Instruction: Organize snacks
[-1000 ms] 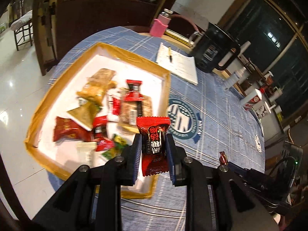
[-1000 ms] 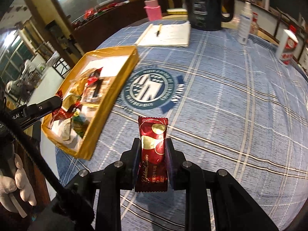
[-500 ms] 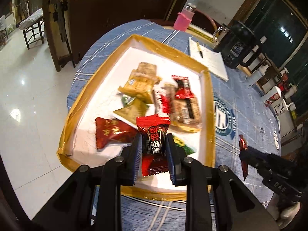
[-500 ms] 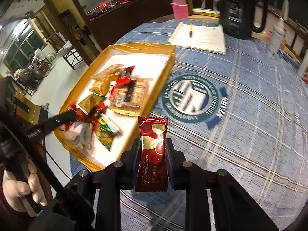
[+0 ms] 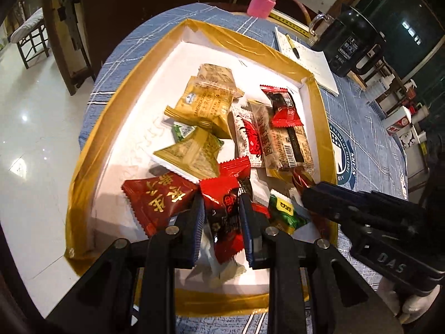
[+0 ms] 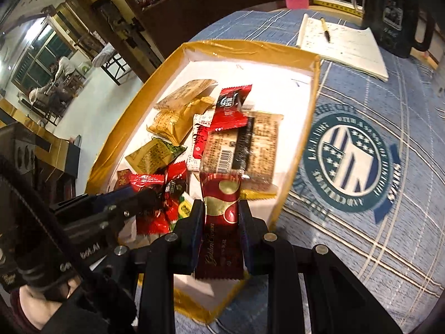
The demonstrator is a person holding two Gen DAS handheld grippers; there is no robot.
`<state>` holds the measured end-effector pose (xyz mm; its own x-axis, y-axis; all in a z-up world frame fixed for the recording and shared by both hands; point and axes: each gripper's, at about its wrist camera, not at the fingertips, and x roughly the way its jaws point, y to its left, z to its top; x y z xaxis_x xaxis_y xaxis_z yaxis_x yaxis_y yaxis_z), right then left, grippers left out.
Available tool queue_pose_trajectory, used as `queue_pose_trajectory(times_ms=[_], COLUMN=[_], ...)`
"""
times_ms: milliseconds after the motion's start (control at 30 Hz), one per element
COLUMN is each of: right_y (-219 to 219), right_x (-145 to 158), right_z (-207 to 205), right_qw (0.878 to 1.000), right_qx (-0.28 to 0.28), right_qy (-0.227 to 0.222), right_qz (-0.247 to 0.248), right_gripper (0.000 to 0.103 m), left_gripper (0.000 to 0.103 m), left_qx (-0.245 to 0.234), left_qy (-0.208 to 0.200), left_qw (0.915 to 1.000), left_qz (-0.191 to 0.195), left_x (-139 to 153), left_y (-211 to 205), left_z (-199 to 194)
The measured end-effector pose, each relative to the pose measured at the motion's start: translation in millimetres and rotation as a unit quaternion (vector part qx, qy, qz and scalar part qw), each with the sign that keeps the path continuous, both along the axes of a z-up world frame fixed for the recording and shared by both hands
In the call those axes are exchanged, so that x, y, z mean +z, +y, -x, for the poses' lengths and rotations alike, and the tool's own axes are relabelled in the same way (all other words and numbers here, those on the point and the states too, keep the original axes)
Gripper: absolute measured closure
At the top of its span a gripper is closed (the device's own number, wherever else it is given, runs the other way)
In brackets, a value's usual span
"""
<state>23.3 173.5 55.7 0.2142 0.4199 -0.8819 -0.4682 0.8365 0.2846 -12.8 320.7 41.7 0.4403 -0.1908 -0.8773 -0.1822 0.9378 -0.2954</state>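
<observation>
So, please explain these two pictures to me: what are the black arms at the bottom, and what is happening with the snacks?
There is no robot. A person holds one hand tool in each hand, and each tool has two black fingers and its own camera looking along them.

In the left tool's picture, the left gripper is shut on a red and black snack packet. In the right tool's picture, the right gripper is shut on a dark red Golden Crown bar.

Both hang over a gold-edged tray full of wrapped snacks, on a blue checked tablecloth. A notebook with a pen lies further back.

Warm indoor light — floor glare, fisheye-warped edges.
</observation>
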Motion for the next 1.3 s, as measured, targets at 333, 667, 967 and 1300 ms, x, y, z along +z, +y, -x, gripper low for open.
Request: queue_pose_trajectory(times_ms=[333,667,967,1300], right_y=[6,-9,-59,-117], right_x=[-11,15,46,43], right_z=[-22,-7,39,77], right_qw=[1.000,0.999,0.998,0.998], right_qx=[-0.025,-0.036,-0.023,-0.033], right_qy=[0.006,-0.003,-0.044,-0.047], right_qz=[0.015,-0.029,-0.048,-0.030], right_gripper=[0.079,0.070,0.066,0.065], left_gripper=[0.076,0.053,0.040,0.033], left_qx=[-0.004,0.014,0.055,0.067], left_qy=[0.013,0.001,-0.046,-0.039], left_qw=[0.9997,0.9998,0.9945,0.9889], left_qz=[0.020,0.015,-0.077,-0.127], left_x=[-11,11,57,68], left_y=[5,8,-28,-94], left_z=[-16,3,46,66])
